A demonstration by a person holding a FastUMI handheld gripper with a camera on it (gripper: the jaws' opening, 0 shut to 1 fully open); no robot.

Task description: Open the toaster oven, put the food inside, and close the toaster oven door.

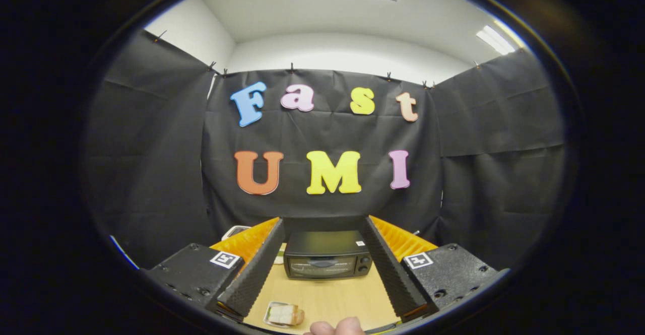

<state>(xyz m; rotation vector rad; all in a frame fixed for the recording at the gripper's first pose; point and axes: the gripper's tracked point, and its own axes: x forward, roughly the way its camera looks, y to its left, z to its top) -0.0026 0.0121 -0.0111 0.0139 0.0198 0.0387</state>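
The toaster oven (327, 255) stands on the wooden desk (347, 297), its door closed, with the booth's black cloth wall behind it. To the left of the toaster oven and nearer the camera, the food (285, 315) lies in a small tray on the desk. The claw (322, 269) is spread wide and holds nothing; the toaster oven sits between and beyond its fingers. Right of the food, a person's fingertips (336, 327) show.
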